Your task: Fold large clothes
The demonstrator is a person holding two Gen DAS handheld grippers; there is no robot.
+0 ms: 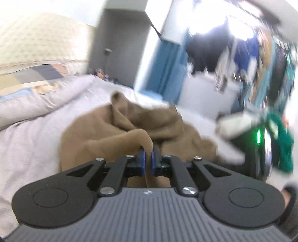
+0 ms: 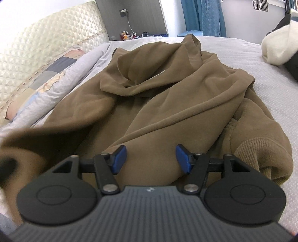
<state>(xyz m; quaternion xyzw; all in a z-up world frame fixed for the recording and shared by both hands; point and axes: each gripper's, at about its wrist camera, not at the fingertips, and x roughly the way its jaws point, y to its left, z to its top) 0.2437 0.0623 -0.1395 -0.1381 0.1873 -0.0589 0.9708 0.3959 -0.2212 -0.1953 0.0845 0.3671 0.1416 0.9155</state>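
Crumpled brown fleece sweatshirt, ribbed at cuff and hem, spread in loose folds across pale grey textured bed cover. Left gripper: blue pads drawn nearly together, pinched on a raised fold of the brown fabric; fold pulled up from the pile and draped between the pads toward the camera. Left wrist view motion-blurred, background detail mostly unreadable there. Right gripper: blue fingertips standing moderately apart, set just over a flat stretch of the sweatshirt near its close edge; fabric seen between them, no pinch visible, contact with the cloth not determinable. Ribbed cuff bunched just to the right of the right gripper. Blurred brown mass at left edge of right wrist view, probably lifted fabric, not certain. Quilted cream headboard at upper left, patchwork pillow below it, touching the sweatshirt's left margin. Blue curtain at far wall. White fluffy item on the cover at far right, well apart from the sweatshirt. Small bottles beyond the bed's far edge, too small to identify.
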